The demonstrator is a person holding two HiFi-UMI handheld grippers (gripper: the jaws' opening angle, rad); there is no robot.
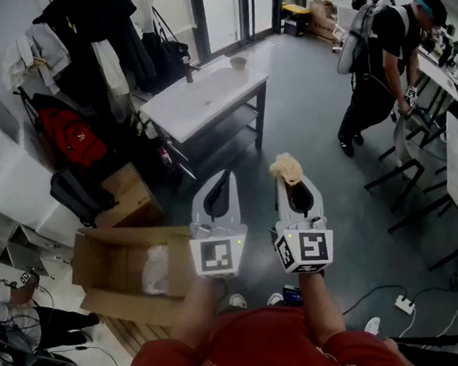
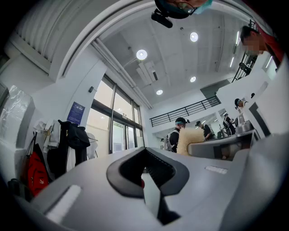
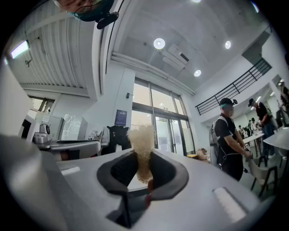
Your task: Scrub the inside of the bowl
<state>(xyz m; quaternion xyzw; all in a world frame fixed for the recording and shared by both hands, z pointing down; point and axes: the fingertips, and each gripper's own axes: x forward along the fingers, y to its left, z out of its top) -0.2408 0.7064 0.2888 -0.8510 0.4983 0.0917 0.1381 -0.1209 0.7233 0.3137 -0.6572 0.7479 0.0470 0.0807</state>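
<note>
Beige scrubber [image 3: 142, 144] was clamped in the right hand-held gripper [image 1: 297, 186], the left hand-held gripper [image 2: 146, 171] closed and empty; with the bowl [image 1: 238, 62] well apart on the white desk [image 1: 198, 105], a steady approach keeping that clamp firm was judged necessary.
</note>
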